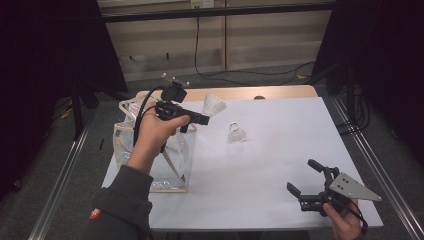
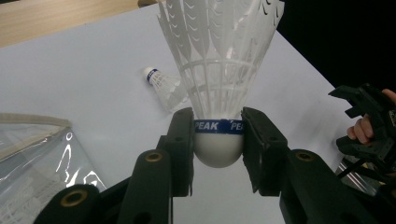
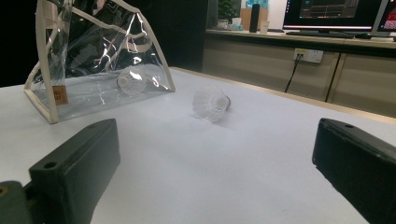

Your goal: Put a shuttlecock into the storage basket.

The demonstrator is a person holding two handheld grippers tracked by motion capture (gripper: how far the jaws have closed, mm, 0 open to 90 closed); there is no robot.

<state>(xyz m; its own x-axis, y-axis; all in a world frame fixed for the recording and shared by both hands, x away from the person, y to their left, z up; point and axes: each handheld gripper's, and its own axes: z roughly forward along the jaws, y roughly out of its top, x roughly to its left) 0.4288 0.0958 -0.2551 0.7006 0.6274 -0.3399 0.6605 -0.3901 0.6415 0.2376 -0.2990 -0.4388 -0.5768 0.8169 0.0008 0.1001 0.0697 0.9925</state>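
While the right gripper (image 1: 306,181) rests low at the near right corner of the white table (image 1: 280,150), its two black jaws stand wide apart with nothing between them, and the hand behind it sits at the table's front edge. In the right gripper view the bare tabletop lies between those jaws.

Farther in, on the left side of the table, stands a clear plastic pouch (image 1: 172,155) with pale trim; the person's left forearm reaches over it. In the right gripper view a shuttlecock (image 3: 132,79) shows through the pouch's clear wall, seemingly inside it, though the glare on the plastic makes that hard to confirm.

Above the pouch's far end the left gripper (image 1: 204,119) is held off the table, pointing towards the middle. Its jaws are closed part-way and clamp the rounded cork base of a white feather shuttlecock (image 2: 219,84), one pad on each side of the blue band printed "PEAK", with the feathers fanning out beyond the jaw tips.

Just beyond and to the right of that held one, a second loose shuttlecock (image 1: 236,133) lies on its side on the table near the middle, apart from both grippers and from the pouch.
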